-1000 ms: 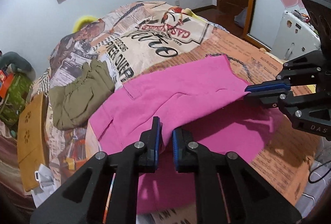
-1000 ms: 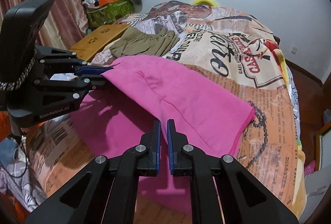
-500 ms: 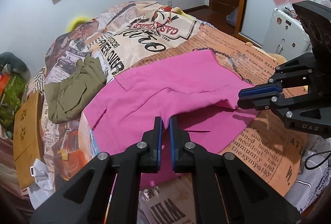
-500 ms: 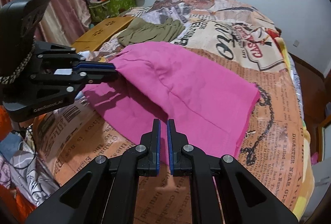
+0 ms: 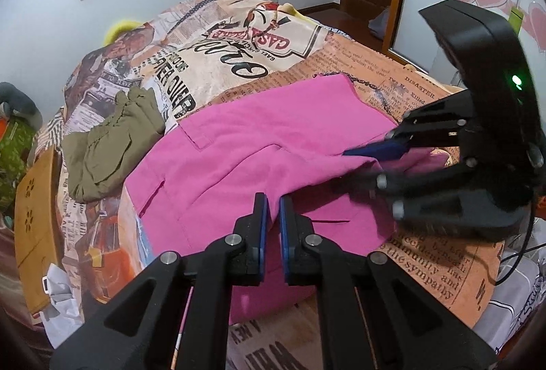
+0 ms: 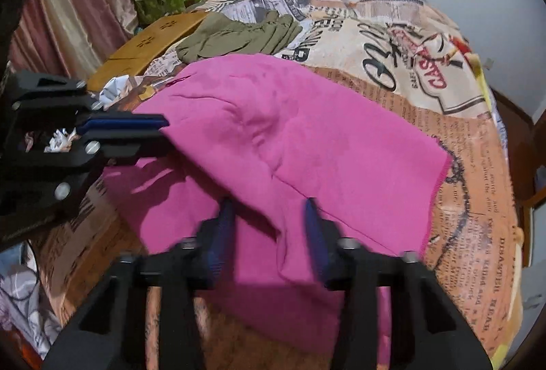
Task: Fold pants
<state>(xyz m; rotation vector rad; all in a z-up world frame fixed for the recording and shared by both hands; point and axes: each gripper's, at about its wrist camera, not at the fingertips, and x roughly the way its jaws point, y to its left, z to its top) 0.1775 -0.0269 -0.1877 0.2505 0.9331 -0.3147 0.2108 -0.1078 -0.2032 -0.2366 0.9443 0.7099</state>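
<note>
Left wrist view: the bright pink fabric pants [image 5: 273, 138] lie spread on the bed with a newspaper-print cover [image 5: 426, 254], on its near part, and the lower cloth reaches close to the near edge. One layer of the pants is lifted and folded over the other layer, so a shadow falls on the pink cloth under it.

The left gripper [image 5: 271, 202] has its black fingers with blue pads pressed almost together, and they pinch the edge of the lifted pink layer. In the right wrist view the same gripper [image 6: 163, 131] comes in from the left side and the pink cloth hangs from its tips.

The right gripper [image 5: 355, 161] is at the right side of the pants, near the right edge of the bed; here it looks blurred. In the right wrist view its fingers [image 6: 225, 226] are spread wide apart, also blurred, and the right gripper [image 6: 269, 209] has a fold of the pink cloth lying between them, but the pads do not press on it.

A crumpled olive-green garment [image 5: 112, 144] lies on the bed just beside the pants, toward the left edge. A light wooden board with cut-out flower shapes [image 5: 34, 219] stands beyond that edge.
</note>
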